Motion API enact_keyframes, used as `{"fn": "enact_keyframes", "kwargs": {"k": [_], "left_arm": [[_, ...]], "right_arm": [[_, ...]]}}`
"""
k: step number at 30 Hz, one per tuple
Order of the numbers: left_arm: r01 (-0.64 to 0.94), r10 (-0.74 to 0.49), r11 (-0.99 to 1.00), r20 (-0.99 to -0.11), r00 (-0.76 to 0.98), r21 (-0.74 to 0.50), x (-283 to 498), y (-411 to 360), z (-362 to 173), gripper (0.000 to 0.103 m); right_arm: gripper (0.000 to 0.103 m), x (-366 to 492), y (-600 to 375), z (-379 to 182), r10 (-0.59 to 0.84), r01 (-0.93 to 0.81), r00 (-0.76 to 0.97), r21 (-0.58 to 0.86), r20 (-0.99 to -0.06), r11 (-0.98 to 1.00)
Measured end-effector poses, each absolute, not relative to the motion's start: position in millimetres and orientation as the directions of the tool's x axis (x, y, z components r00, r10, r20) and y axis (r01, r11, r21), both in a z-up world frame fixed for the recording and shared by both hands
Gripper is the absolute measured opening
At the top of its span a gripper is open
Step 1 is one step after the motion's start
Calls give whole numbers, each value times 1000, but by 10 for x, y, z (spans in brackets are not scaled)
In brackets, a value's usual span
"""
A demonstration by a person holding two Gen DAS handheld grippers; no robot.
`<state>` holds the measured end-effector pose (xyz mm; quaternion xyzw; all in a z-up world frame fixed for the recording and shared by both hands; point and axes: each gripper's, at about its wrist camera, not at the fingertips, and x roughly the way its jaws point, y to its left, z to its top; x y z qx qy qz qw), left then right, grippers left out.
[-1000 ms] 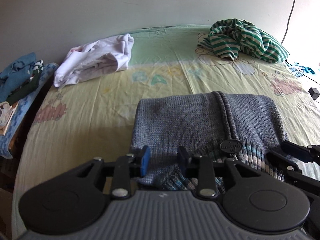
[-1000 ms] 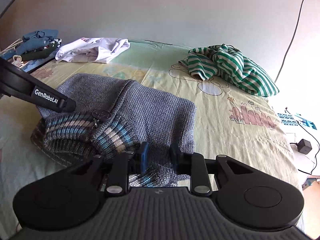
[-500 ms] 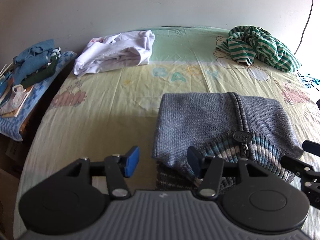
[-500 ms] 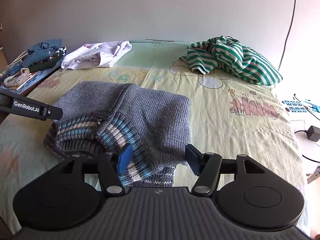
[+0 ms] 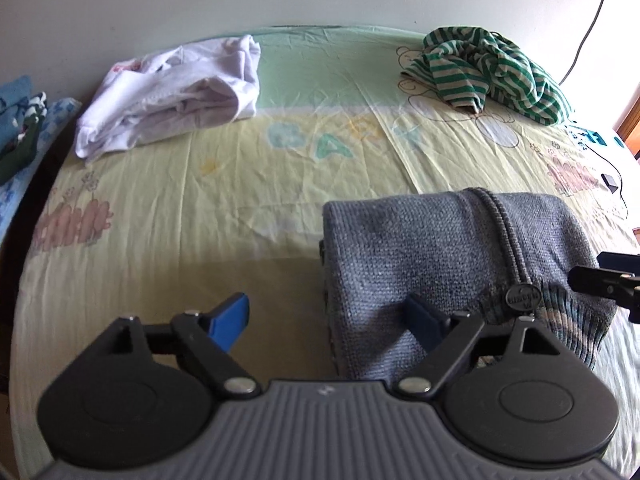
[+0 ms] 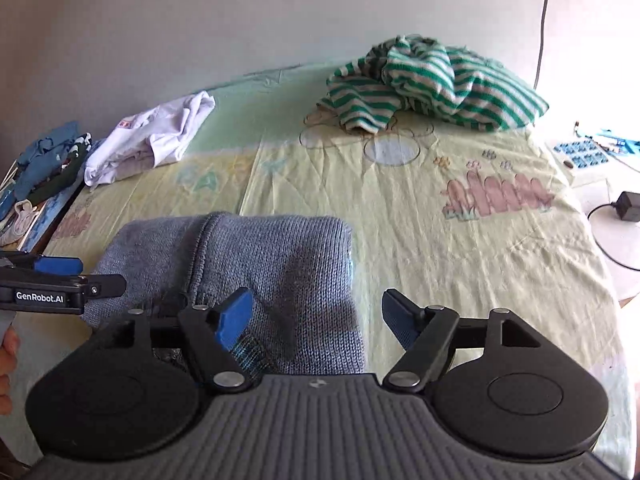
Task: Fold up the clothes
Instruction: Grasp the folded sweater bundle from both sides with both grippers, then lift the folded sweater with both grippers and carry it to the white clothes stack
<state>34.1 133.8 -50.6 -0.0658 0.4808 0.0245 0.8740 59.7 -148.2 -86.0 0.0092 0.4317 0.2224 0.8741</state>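
Left gripper (image 5: 328, 318) spread wide and holding nothing, one blue pad over bare sheet, the other over the near left part of the folded grey sweater (image 5: 440, 260). Right gripper (image 6: 318, 316) likewise spread and released, straddling the sweater's near right corner. Farther out on the yellow-green bedsheet (image 5: 200, 208): a crumpled white garment (image 5: 172, 96) back left, a green-striped garment (image 6: 432, 84) back right.

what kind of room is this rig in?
Likely a bedroom: a bed with a cartoon-print sheet, a folded grey knit sweater, a loose white garment and a green striped garment on it.
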Motion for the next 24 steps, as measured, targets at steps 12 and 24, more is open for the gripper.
{"fn": "enact_keyframes", "kwargs": {"k": [12,24], "left_arm": [[-166,-169,946,-862,478,-278,431,1414,-727,90],[-121,-206,945,-842,499,-303,403,1264,-758,83]], "right_arm": [[75,948,-1578,-1209,566,-350,377,453,-733,820],[73,843,-1416,-1211,615,-503,300,426,-730,752]]}}
